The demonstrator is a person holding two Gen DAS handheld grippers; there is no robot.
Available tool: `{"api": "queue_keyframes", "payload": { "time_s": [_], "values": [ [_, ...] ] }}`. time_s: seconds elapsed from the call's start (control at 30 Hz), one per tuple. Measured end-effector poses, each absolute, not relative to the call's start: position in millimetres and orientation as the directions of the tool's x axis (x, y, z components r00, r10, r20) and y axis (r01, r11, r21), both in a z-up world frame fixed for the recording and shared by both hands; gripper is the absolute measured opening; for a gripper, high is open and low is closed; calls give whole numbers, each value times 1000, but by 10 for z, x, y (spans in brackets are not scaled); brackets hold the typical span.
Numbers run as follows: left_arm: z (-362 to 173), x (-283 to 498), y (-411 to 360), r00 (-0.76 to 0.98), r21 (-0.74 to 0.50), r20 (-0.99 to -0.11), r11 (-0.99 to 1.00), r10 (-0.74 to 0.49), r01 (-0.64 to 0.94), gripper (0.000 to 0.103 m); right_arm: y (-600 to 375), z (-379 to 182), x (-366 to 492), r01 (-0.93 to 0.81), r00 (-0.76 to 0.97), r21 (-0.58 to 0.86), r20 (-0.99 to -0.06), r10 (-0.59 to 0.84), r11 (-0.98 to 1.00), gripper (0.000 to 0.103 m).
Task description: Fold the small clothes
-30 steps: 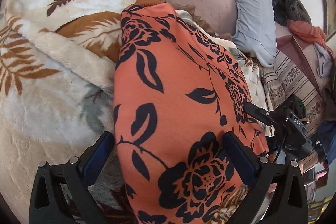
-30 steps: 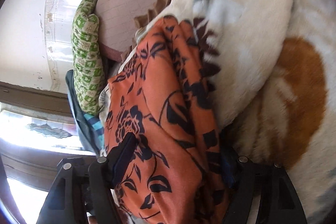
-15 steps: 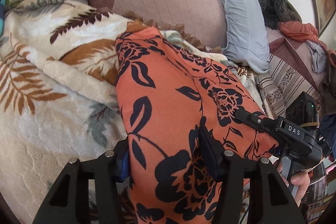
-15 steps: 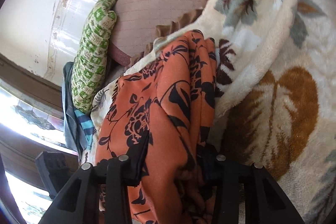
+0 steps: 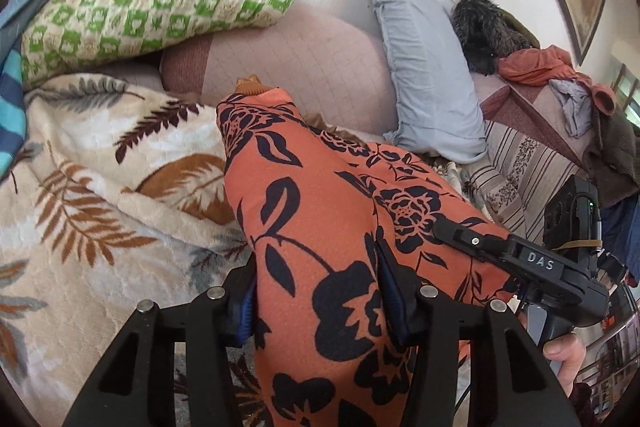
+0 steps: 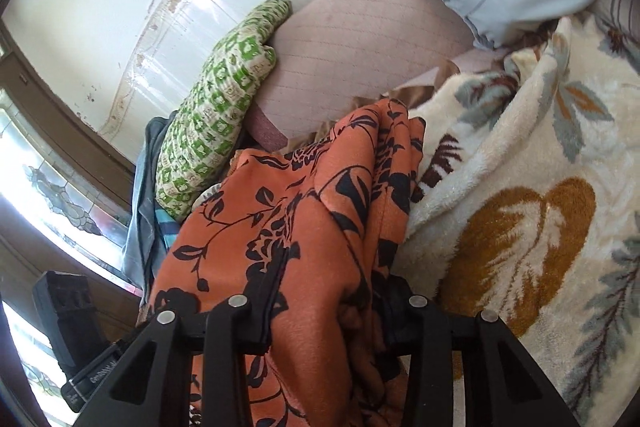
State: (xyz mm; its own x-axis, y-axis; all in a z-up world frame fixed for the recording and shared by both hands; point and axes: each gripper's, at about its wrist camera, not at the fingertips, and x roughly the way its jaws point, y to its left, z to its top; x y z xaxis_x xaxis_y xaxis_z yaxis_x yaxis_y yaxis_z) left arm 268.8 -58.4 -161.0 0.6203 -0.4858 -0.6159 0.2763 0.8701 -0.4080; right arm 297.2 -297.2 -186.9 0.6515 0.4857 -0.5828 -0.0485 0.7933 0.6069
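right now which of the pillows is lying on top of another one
The green-and-cream checked pillow: it lies across the top of the pink quilted pillow. The pale blue pillow only leans upright beside the pink one.

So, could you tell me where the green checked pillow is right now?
The green checked pillow lies upper left in the left wrist view, atop the pink quilted cushion against the white wall, beyond the orange floral garment.

The garment (image 5: 320, 227) stretches over the blanket (image 5: 100, 187), its near end between the fingers of the left gripper (image 5: 320, 303), the right gripper (image 5: 532, 267) at its right edge. Behind the blanket a big cushion (image 5: 304, 67) leans at the wall, a patterned pillow (image 5: 152, 11) on it at left, another pillow (image 5: 428, 67) propped right. A clothes pile (image 5: 560, 79) sits far right.
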Motion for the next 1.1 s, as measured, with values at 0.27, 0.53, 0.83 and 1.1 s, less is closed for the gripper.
{"api": "queue_keyframes", "payload": {
  "time_s": [0.27,0.53,0.83,1.1],
  "values": [
    [-2115,2795,-734,495,-341,-769,915,-404,216,53,-2883,-2223,3039,100,509,526,-756,411,844,44],
    [-2126,2763,-670,515,-354,-755,913,-407,202,51,-2838,-2182,3004,67,468,511,-775,426,857,46],
    [-1810,2615,-753,569,-293,-715,914,-405,282,46,-2508,-1782,2813,-114,535,406,-744,400,907,29],
    [-1415,2271,-328,652,-316,-641,913,-406,258,46,-2383,-1358,2570,-240,620,477,-595,512,845,29]
  ]
}}
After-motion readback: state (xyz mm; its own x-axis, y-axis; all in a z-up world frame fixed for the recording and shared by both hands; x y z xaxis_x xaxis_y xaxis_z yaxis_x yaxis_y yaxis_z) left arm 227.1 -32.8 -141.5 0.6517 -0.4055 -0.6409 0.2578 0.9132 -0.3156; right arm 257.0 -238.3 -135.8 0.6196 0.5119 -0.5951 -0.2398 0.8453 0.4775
